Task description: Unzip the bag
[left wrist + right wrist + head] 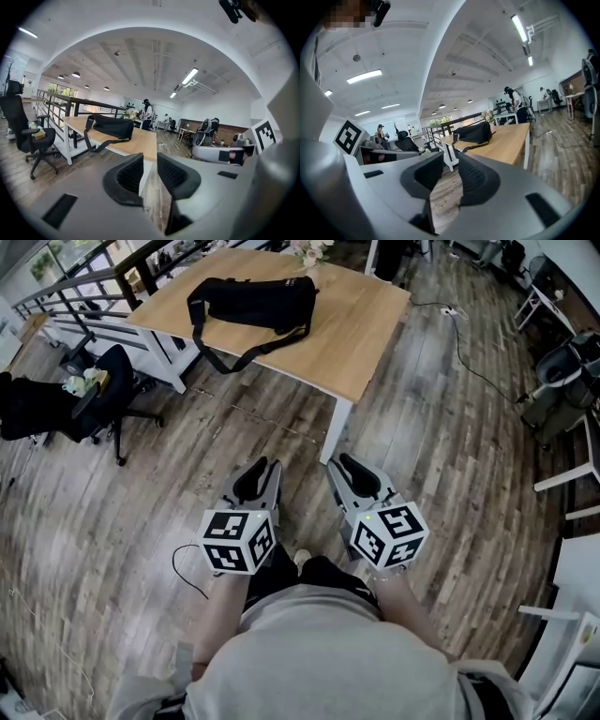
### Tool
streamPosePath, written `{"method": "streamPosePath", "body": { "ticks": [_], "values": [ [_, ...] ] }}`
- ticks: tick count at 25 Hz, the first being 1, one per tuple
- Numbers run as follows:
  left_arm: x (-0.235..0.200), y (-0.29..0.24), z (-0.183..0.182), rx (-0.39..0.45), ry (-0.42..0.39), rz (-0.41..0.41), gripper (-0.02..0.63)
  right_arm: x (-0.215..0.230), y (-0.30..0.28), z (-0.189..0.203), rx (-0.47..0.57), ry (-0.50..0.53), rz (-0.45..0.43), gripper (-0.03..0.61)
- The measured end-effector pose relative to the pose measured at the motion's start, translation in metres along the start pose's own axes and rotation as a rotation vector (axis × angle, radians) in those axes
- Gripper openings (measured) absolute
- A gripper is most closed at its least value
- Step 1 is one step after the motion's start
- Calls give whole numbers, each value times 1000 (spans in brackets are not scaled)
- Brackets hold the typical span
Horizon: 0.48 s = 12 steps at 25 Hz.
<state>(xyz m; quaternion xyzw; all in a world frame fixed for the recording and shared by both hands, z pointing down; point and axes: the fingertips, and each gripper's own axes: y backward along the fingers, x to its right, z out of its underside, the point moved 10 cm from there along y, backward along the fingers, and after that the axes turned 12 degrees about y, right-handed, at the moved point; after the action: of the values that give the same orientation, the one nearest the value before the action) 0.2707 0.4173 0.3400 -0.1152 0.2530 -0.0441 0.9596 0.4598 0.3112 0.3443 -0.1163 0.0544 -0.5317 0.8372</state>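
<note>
A black bag (253, 301) with a long strap lies on the far left part of a light wooden table (366, 334), zipped side not readable from here. It also shows in the left gripper view as the bag (110, 127) and in the right gripper view as the bag (474, 132), well beyond the jaws. My left gripper (265, 465) and right gripper (339, 463) hang side by side over the wooden floor, short of the table's near corner. Both the left gripper (150, 157) and the right gripper (451, 157) show a gap with nothing in it.
A black office chair (103, 390) stands left of the table beside a railing (84, 277). A cable (459, 343) runs across the floor at the right, near white furniture (572, 474). Flowers (309, 249) sit at the table's far edge. People stand far off.
</note>
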Motion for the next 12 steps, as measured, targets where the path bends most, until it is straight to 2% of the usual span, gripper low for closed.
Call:
{"method": "streamPosePath", "body": {
  "ticks": [4,12],
  "values": [
    [-11,-20,-5,-26,-16,1,95,4,-17,1,-18,-8,-1,141],
    [-58,-80,-42,-71,-17,71,100,25,-88,-12,-40,-5,30,141]
  ]
}}
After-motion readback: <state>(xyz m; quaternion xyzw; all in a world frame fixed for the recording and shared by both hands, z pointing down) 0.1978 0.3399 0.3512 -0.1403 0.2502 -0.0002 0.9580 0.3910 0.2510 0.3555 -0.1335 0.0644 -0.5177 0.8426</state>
